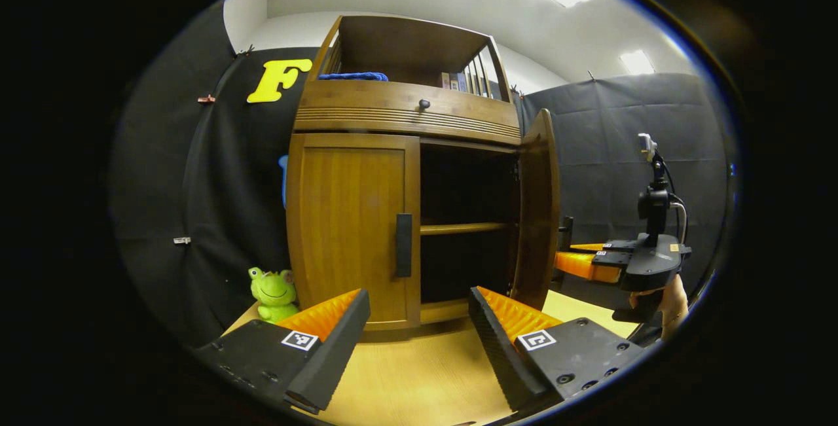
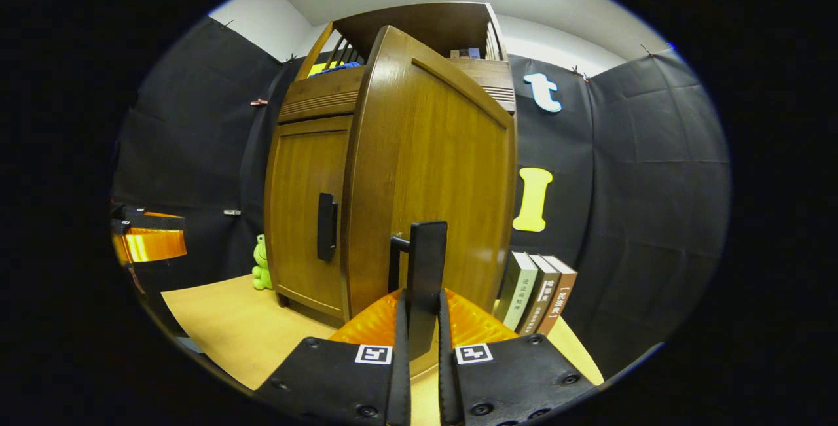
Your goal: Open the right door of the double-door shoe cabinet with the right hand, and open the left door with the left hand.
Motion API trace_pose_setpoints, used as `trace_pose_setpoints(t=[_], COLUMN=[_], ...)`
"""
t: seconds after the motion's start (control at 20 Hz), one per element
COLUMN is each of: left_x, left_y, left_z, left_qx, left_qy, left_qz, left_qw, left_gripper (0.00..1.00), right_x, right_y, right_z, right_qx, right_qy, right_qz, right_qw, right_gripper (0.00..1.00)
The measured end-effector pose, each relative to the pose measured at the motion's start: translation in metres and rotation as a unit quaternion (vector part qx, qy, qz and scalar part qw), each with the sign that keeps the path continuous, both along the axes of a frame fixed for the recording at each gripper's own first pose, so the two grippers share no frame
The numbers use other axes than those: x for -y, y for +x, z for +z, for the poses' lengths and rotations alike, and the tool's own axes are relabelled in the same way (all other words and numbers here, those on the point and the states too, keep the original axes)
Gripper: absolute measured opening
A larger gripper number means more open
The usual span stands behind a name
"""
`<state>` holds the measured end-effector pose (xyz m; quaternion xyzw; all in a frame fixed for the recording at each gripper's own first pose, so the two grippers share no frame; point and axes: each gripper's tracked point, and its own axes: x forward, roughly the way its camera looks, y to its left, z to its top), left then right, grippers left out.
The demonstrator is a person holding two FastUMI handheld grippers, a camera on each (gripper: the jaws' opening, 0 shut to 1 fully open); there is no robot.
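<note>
Clamping the black vertical handle [image 2: 424, 262] of the right door [image 2: 432, 177], the right tool [image 2: 419, 341] has both fingers pressed against the bar at 6 o'clock in the right gripper view. That brown wooden door stands swung outward from the tall brown wooden double-door shoe cabinet [image 1: 406, 203]; in the left gripper view it shows edge-on at 3 o'clock of the cabinet's front [image 1: 538, 210], with a dark interior and one wooden shelf [image 1: 463, 228] exposed beside it. The left door [image 1: 353, 230] lies closed and flush, its black bar handle [image 1: 404, 245] at the door's 3 o'clock edge. The left tool [image 1: 419, 321] hangs with its fingers spread wide apart, gripping nothing, low in front of the cabinet at 6 o'clock, above the pale wooden worktop [image 1: 419, 373]. A green plush frog [image 1: 273, 294] sits at 9 o'clock of the cabinet's base. Three upright books [image 2: 538, 301] lean at 3 o'clock of the open door in the right gripper view. A folded blue cloth [image 1: 353, 76] rests on the cabinet's top shelf at 12 o'clock.
</note>
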<state>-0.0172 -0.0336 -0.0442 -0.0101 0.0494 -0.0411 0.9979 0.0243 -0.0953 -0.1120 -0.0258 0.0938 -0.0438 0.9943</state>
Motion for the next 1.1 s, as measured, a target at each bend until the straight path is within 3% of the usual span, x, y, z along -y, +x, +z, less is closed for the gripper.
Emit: trace_pose_setpoints(t=[0.1,0.15,0.2,0.25,0.3,0.45,0.5,0.55,0.75,1.1], left_x=[0.009,0.013,0.015,0.018,0.019,0.022,0.022,0.020,0.015,0.011], left_y=[0.001,0.001,0.001,0.002,0.002,0.003,0.004,0.004,0.009,0.066], left_z=[0.001,0.001,0.002,0.001,0.002,0.001,0.000,-0.002,-0.005,-0.013], left_qx=[0.001,0.001,0.002,0.004,0.005,0.006,0.005,0.004,0.001,0.018], left_qy=[-0.001,-0.002,-0.003,-0.004,-0.005,-0.008,-0.007,-0.007,-0.010,-0.008], left_qz=[-0.009,-0.012,-0.014,-0.017,-0.018,-0.022,-0.022,-0.022,-0.023,-0.017], left_qw=[1.000,1.000,1.000,1.000,1.000,1.000,1.000,1.000,1.000,1.000], left_gripper=[0.95,0.95,0.95,0.95,0.95,0.95,0.95,0.95,0.95,0.95], right_x=[0.008,0.014,0.018,0.021,0.023,0.026,0.028,0.030,0.037,0.072], right_y=[-0.008,-0.011,-0.013,-0.016,-0.018,-0.021,-0.022,-0.022,-0.031,-0.052], right_z=[0.003,0.004,0.005,0.005,0.005,0.006,0.007,0.007,0.006,0.010], right_qx=[0.001,0.002,0.003,0.003,0.003,0.003,0.003,0.004,0.001,-0.003], right_qy=[-0.002,-0.002,-0.003,-0.006,-0.011,-0.028,-0.031,-0.031,-0.019,-0.030], right_qz=[-0.010,-0.016,-0.022,-0.026,-0.028,-0.030,-0.033,-0.035,-0.046,-0.093], right_qw=[1.000,1.000,1.000,1.000,1.000,0.999,0.999,0.999,0.999,0.995], right_gripper=[0.20,0.15,0.20,0.15,0.19,0.19,0.14,0.19,0.20,0.18])
